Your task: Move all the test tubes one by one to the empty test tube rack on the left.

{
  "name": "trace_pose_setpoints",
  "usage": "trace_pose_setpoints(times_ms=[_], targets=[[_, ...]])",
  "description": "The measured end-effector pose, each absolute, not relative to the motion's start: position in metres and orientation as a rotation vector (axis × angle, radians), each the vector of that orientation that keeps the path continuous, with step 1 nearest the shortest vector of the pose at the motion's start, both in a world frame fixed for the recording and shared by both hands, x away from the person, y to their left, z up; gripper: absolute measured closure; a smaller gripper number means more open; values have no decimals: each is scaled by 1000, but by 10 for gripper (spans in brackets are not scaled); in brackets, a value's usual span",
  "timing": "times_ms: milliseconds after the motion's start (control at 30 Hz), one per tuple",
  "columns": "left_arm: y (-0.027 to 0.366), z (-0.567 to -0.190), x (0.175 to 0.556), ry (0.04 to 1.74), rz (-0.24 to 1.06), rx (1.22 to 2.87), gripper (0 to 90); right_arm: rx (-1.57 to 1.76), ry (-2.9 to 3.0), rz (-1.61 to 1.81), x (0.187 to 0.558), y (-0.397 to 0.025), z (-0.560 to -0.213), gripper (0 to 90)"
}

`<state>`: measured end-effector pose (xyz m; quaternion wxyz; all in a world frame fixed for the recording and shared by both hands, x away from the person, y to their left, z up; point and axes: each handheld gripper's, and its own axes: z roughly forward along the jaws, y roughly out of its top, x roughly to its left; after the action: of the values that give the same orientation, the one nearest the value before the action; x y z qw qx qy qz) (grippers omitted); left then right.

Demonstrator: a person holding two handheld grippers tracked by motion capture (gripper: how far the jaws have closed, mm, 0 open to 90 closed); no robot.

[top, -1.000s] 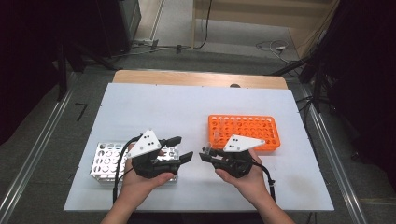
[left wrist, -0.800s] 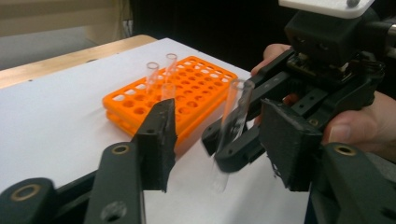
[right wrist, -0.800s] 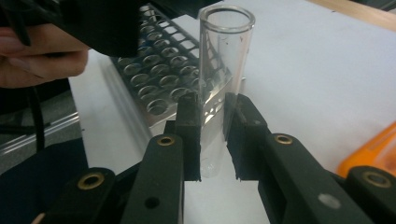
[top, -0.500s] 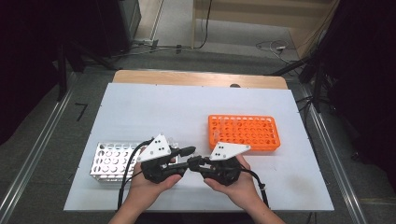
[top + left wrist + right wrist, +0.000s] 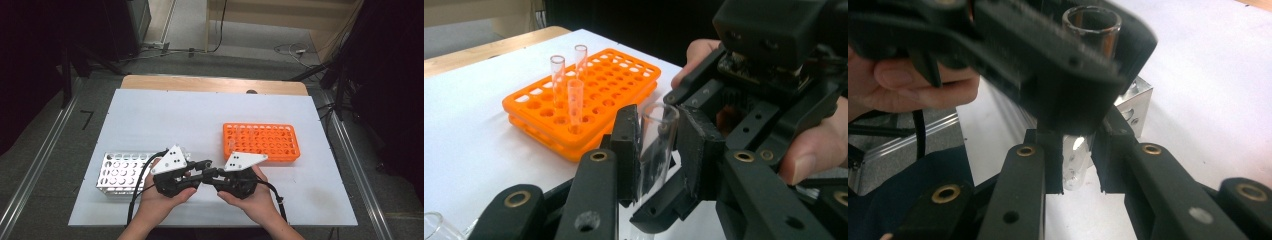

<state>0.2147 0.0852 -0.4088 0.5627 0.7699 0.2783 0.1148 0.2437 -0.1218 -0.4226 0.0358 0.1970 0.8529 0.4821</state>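
Centrally, near the table's front edge, the left gripper (image 5: 202,165) and right gripper (image 5: 209,174) meet, both clamped on one upright glass test tube (image 5: 655,145), between the metal rack (image 5: 120,172) and orange rack (image 5: 262,141).

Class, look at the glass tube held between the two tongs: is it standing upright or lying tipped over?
Upright. The glass tube stands with its open mouth upward between the left tongs; from the right tongs its rounded bottom points down, above the table.

Glass tube (image 5: 655,150) lower end hidden behind hand-held gripper jaws.
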Motion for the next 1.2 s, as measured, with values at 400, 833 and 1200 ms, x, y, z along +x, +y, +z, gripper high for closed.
trace_pose_setpoints(times_ms=[400, 833, 1200], targets=[[88, -407, 215, 679, 302, 1799, 758, 604, 2617, 1507, 245, -124, -423, 682], [109, -399, 220, 720, 353, 1746, 758, 610, 2509, 1544, 249, -141, -423, 185], [132, -397, 226, 783, 403, 1706, 758, 686, 2450, 1555, 258, -178, -424, 0]])
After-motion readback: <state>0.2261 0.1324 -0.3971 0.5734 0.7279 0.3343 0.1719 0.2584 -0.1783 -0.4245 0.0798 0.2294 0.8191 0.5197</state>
